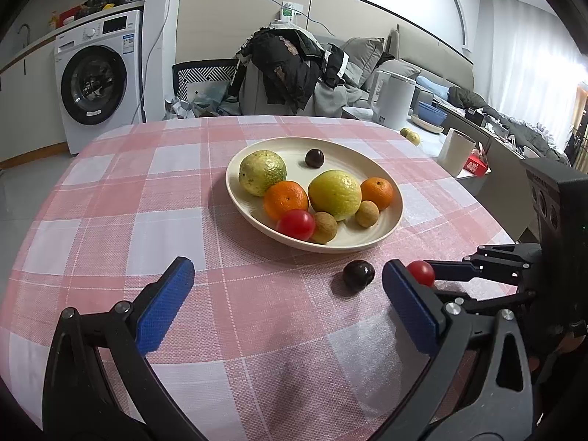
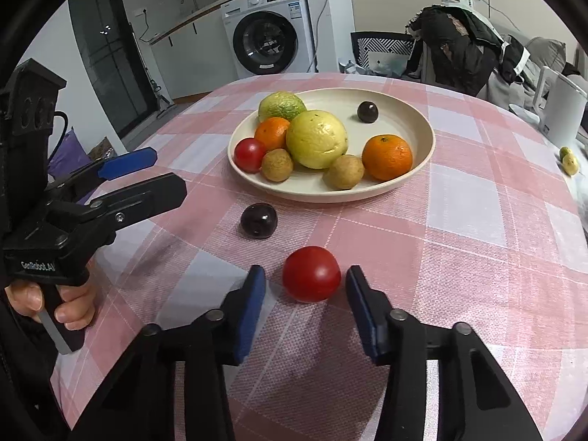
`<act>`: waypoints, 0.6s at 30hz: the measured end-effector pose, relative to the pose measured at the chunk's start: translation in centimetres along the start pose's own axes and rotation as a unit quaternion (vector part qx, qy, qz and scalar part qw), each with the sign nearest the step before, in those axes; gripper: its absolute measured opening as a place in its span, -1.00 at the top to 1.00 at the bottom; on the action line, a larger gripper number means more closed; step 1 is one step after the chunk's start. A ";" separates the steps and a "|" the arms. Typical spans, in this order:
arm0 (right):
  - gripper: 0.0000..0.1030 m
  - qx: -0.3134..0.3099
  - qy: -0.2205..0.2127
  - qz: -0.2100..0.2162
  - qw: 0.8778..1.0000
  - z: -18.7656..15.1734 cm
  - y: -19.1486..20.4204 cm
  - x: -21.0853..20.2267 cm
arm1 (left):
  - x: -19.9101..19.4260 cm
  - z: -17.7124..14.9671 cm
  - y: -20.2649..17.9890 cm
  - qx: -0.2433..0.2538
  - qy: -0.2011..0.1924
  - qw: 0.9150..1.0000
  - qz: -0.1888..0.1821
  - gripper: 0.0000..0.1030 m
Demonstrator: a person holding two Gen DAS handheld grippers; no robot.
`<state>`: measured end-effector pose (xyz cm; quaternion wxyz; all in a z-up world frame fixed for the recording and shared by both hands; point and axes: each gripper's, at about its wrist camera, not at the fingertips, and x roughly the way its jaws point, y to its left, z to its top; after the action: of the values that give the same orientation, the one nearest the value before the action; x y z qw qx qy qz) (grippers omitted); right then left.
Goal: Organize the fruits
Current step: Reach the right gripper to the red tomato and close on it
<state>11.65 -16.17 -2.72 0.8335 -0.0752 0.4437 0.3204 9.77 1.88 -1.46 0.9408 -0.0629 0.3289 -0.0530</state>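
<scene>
While the left wrist cam looked across the pink checked cloth, the left gripper stood wide w/ nothing between its blue pads. A cream plate sat mid-table holding two green-yellow fruits, two oranges, a red tomato, two small brown fruits & a dark plum at the far side. On the cloth just in front of the plate lay another plum. Right of it, partly hidden behind the left gripper's right pad, sat a loose tomato, w/ a finger of the right gripper reaching in from the right edge beside it. Background: washer, chair heaped w/ clothes, white kettle.

From the right wrist cam, the right gripper pointed down at the loose tomato, which rested on the cloth between the fingertips. Jaws were narrow, flanking the tomato closely; a thin gap showed on the left side, and on the right I couldn't tell if the pad touched. The loose plum lay beyond it, apart, btwn tomato & plate. At left, a hand held the left gripper's handle, its jaws spread above the cloth.
</scene>
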 end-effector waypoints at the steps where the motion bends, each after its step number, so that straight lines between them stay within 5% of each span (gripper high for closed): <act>1: 0.29 0.000 0.000 -0.001 1.000 0.0 -0.1 0.0 | 0.0 0.0 0.0 0.000 0.000 1.000 0.000 -0.97; 18: 0.37 0.012 -0.034 0.002 0.999 0.3 -0.6 -1.5 | 0.6 -0.1 -0.9 0.020 0.023 1.000 -0.004 -0.97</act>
<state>11.64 -17.24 -1.44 0.8483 -0.0539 0.4194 0.3188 10.12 0.91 -1.80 0.9337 -0.0441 0.3494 -0.0651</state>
